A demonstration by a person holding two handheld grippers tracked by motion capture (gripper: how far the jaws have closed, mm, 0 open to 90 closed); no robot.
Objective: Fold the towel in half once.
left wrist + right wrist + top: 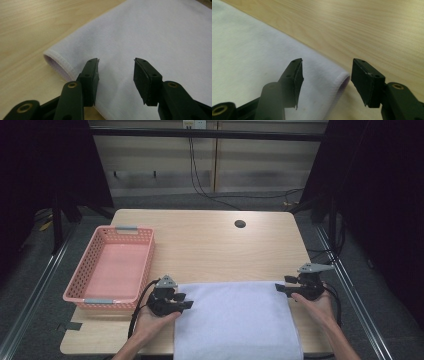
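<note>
Towel (235,320), white and folded, lies flat on the near half of the bench (210,240); it looks soft, light and limp, best pinched at its far folded corners. The left gripper (186,303) and right gripper (280,289) each hang at one corner, jaws parted and holding nothing.

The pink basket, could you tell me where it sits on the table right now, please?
In the high view, the pink basket sits at the table's left edge, just left of the white towel and beyond the left claw.
</note>
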